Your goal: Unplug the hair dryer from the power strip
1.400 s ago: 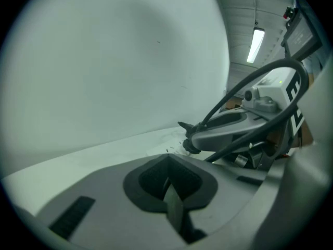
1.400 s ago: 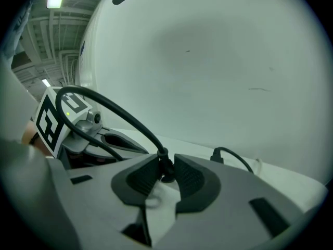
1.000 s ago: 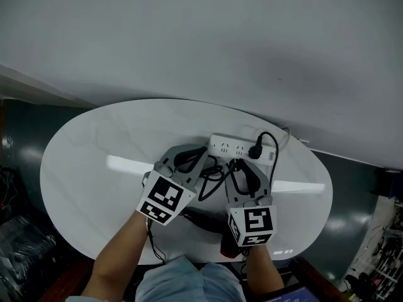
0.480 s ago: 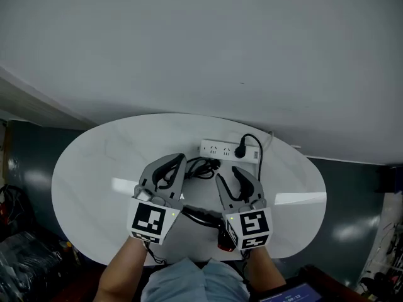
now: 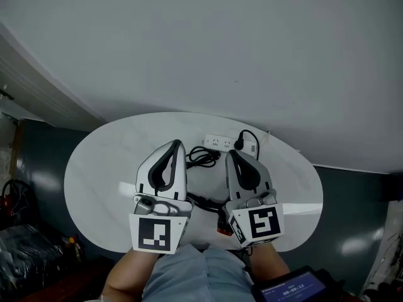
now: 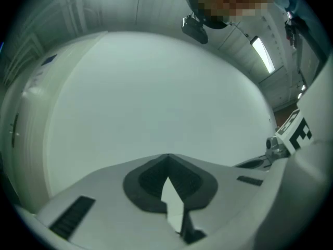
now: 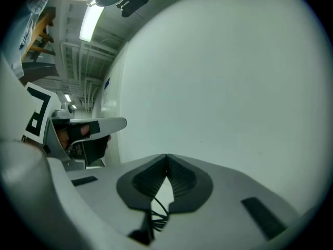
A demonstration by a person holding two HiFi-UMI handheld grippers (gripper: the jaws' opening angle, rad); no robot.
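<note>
Left gripper [image 5: 178, 145] and right gripper [image 5: 230, 153] hang side by side above the near part of the white oval table [image 5: 94, 175], each with its jaw tips pressed together and nothing gripped; the right gripper's jaws have just been closing. Below and between them the hair dryer [image 5: 220, 223], dark with a red part, lies near the table's front edge, largely hidden by the grippers. Farther back a black cable [image 5: 201, 158] lies coiled, and the black plug [image 5: 239, 145] sits in the white power strip [image 5: 217, 143] by the table's far edge.
</note>
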